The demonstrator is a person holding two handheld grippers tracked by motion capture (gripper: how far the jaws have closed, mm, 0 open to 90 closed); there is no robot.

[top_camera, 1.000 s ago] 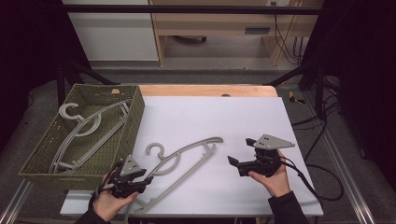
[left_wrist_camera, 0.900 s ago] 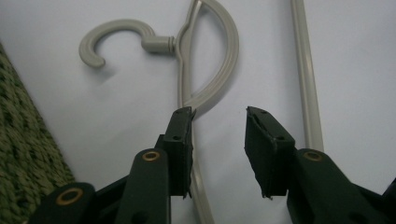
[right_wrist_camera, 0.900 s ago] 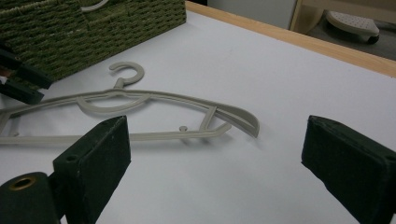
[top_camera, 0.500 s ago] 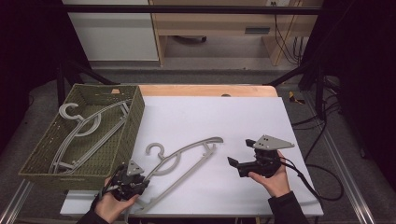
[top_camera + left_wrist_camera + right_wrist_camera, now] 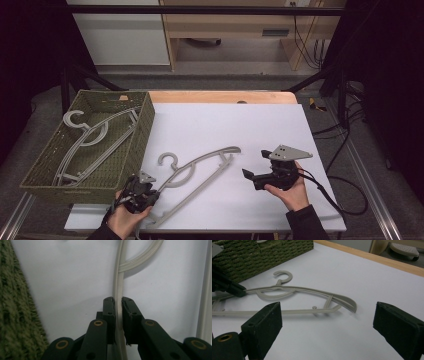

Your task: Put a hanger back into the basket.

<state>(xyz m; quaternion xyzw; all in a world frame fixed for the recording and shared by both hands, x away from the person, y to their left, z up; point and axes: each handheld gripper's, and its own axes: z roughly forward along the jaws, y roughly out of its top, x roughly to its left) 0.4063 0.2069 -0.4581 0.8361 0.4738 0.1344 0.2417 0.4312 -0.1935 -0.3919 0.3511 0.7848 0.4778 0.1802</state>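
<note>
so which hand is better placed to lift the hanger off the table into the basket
Left. The left gripper is clamped on the hanger arm, right beside the basket. The right gripper is open above bare table, apart from the hanger.

My left black two-jaw gripper [image 5: 142,190], low at the frame's lower left in the high view, has just been closing; its jaws now pinch a thin bar. My right black gripper [image 5: 257,167], lower right, hovers with jaws spread wide.
</note>
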